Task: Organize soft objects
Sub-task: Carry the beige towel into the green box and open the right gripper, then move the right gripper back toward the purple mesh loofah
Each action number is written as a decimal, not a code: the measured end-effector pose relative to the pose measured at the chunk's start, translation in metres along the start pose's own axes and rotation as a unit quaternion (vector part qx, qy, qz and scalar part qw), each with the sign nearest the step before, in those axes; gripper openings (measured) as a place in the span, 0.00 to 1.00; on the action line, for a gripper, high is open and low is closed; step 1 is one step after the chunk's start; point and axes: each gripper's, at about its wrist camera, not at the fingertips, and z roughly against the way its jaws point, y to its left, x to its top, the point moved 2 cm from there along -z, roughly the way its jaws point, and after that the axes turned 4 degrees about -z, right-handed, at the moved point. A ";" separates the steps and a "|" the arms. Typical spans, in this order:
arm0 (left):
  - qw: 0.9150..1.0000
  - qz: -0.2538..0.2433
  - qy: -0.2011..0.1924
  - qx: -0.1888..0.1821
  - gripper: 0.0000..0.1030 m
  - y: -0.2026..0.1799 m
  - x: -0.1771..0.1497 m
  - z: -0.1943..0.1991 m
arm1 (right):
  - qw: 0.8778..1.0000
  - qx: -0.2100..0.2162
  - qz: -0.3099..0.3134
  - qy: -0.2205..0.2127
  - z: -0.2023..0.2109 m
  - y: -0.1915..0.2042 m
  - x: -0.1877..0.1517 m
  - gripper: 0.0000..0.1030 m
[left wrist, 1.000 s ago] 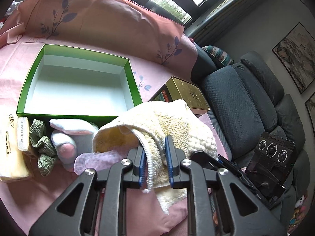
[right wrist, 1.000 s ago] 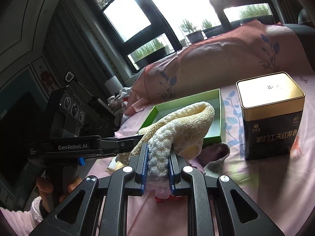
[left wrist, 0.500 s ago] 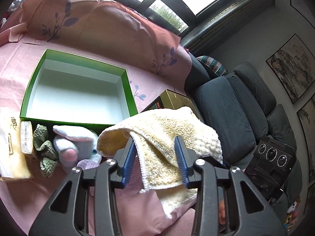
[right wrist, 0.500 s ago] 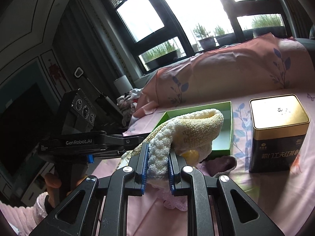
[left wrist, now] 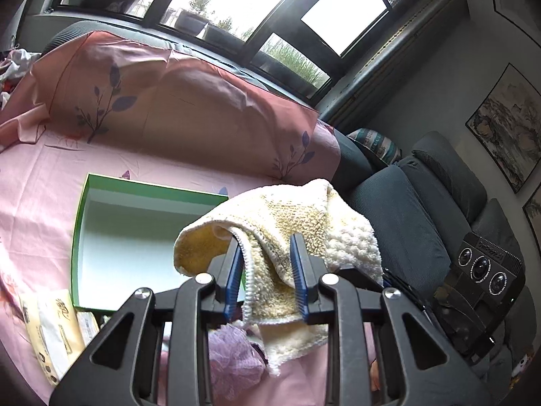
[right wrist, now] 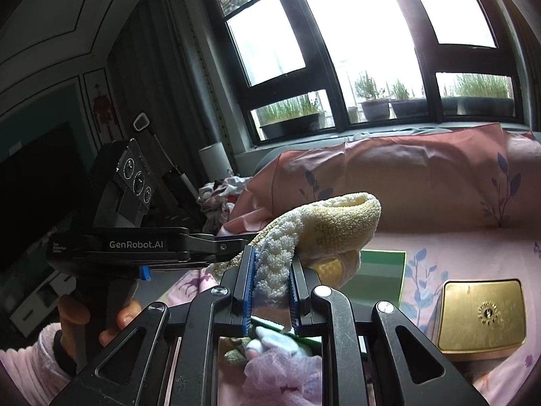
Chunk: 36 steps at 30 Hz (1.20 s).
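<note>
A cream-yellow towel [left wrist: 287, 233] hangs lifted above the pink sheet; it also shows in the right wrist view [right wrist: 324, 226]. My right gripper [right wrist: 270, 291] is shut on one end of the towel. My left gripper [left wrist: 267, 270] is open, its blue pads either side of a hanging towel edge with gaps showing. The green box [left wrist: 81, 223] with a white inside lies open below and to the left; its green wall shows in the right wrist view [right wrist: 382, 270]. A purple mesh puff [left wrist: 233, 358] lies under the towel, beside a white and pink soft toy [right wrist: 280, 340].
A gold-lidded tin [right wrist: 480, 318] stands at the right on the pink sheet. A yellow tissue pack [left wrist: 50, 331] lies left of the box front. A pink leaf-print pillow [left wrist: 175, 108] runs along the back. A dark grey sofa [left wrist: 422, 223] is to the right.
My left gripper opened off the towel and stays around its edge. Both grippers and the towel rose well above the sheet, and the box and toys dropped lower in view.
</note>
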 end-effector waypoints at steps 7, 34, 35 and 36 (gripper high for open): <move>0.995 0.030 0.048 0.080 0.27 0.066 0.016 -0.063 | 0.995 -0.016 -0.050 0.086 -0.094 -0.051 -0.012 0.18; 0.974 -0.008 0.064 0.215 0.99 0.047 -0.099 0.046 | 0.986 -0.092 -0.034 0.132 -0.033 -0.019 -0.070 0.77; 0.973 -0.011 0.063 0.220 0.99 0.043 -0.107 0.052 | 0.987 -0.089 -0.033 0.132 -0.029 -0.016 -0.072 0.77; 0.973 -0.011 0.062 0.222 0.99 0.040 -0.114 0.057 | 0.987 -0.087 -0.033 0.131 -0.025 -0.013 -0.074 0.77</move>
